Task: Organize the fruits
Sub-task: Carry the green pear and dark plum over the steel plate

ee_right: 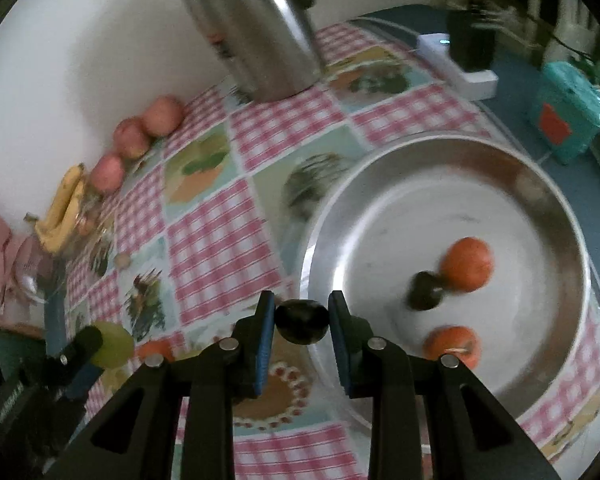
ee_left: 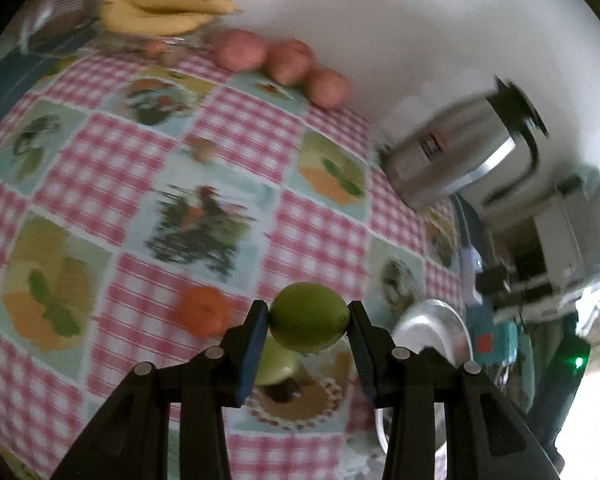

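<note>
The left gripper pinched a green lime between its blue pads, clear of the table. Beneath it a second lime and a loose orange lay on the checked cloth near the front edge. Along the far edge, against the wall, stood a bunch of bananas at the left end, then three red apples in a row, then a steel kettle toward the right end.

The right gripper was pressed nearly together on a small dark fruit, held above the left rim of a metal basin. The basin sat at the right side of the table and contained two oranges, one nearer the front than the other, and another dark fruit touching the farther orange. A teal box stood beyond the basin.
</note>
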